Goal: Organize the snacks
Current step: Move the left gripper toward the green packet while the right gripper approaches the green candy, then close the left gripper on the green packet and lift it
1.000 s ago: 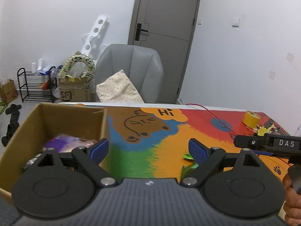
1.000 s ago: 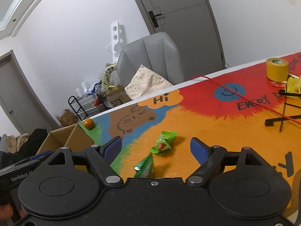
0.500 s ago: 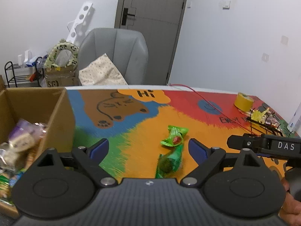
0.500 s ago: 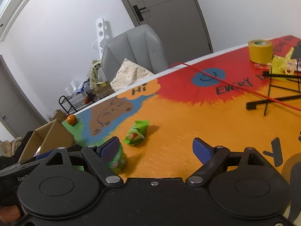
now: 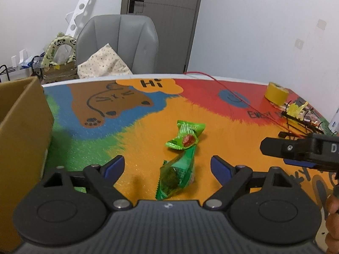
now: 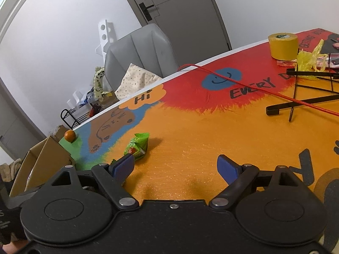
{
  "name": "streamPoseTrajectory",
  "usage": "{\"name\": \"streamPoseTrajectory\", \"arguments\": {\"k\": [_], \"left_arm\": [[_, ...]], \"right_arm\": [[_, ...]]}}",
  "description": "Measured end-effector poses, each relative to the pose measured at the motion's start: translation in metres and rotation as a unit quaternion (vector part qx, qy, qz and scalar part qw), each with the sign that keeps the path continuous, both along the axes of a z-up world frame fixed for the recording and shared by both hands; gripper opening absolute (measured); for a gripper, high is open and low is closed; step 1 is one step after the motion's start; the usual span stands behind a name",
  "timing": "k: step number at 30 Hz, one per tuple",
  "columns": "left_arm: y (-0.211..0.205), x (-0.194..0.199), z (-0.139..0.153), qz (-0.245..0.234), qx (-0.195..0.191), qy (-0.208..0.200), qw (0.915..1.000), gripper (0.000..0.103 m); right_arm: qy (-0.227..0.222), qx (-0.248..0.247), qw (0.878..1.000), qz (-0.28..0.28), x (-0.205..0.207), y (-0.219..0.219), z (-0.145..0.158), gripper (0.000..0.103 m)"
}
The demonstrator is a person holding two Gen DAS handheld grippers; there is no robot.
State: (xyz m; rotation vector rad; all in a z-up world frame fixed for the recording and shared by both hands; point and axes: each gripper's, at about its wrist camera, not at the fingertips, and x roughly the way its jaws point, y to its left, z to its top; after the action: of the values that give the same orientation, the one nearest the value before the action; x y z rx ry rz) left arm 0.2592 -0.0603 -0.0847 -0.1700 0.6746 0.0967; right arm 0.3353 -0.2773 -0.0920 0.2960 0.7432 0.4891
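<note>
Two green snack packets lie on the orange part of the colourful table mat. In the left wrist view the near packet (image 5: 175, 176) lies between my open fingers and the far packet (image 5: 186, 136) lies just beyond it. My left gripper (image 5: 167, 166) is open and empty, just above the near packet. My right gripper (image 6: 175, 167) is open and empty; the far packet (image 6: 137, 146) lies ahead of its left finger. The right gripper also shows at the right edge of the left wrist view (image 5: 300, 150). A cardboard box (image 5: 21, 131) stands at the left.
A yellow tape roll (image 6: 282, 45), yellow wrappers (image 6: 309, 60), a black wire rack (image 6: 303, 97) and a red cable (image 6: 254, 85) lie at the right. A small orange (image 6: 70, 135) sits by the box (image 6: 42, 163). A grey chair (image 5: 118, 44) stands behind the table.
My left gripper has swung right, away from the box, and now hovers over the two green packets. My right gripper has shifted right, so the packets moved to its left.
</note>
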Motion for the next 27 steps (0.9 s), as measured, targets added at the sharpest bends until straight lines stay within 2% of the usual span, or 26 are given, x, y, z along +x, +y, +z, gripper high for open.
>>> {"name": "streamPoseTrajectory", "arguments": {"k": [3, 4, 6, 8, 9, 27], "left_arm": [[0.0, 0.002, -0.004, 0.003, 0.0, 0.002, 1.0, 0.084], [0.001, 0.003, -0.006, 0.003, 0.0, 0.001, 1.0, 0.079], [0.002, 0.005, -0.008, 0.005, -0.003, 0.004, 1.0, 0.063], [0.007, 0.007, -0.011, 0.006, -0.018, 0.009, 0.9998, 0.041], [0.009, 0.008, -0.012, 0.007, -0.023, 0.012, 0.9996, 0.037], [0.047, -0.006, 0.019, 0.057, -0.022, -0.037, 0.9975, 0.034]], "right_arm": [[-0.003, -0.002, 1.0, 0.004, 0.002, 0.004, 0.0, 0.087], [-0.005, -0.002, 1.0, 0.005, 0.002, 0.005, 0.001, 0.087], [-0.007, -0.002, 1.0, 0.008, 0.003, 0.008, 0.001, 0.087], [-0.01, -0.002, 1.0, 0.012, 0.004, 0.012, 0.002, 0.087], [-0.011, -0.003, 1.0, 0.013, 0.005, 0.013, 0.002, 0.087], [-0.013, -0.026, 0.998, 0.047, 0.022, 0.064, 0.0, 0.087]]}}
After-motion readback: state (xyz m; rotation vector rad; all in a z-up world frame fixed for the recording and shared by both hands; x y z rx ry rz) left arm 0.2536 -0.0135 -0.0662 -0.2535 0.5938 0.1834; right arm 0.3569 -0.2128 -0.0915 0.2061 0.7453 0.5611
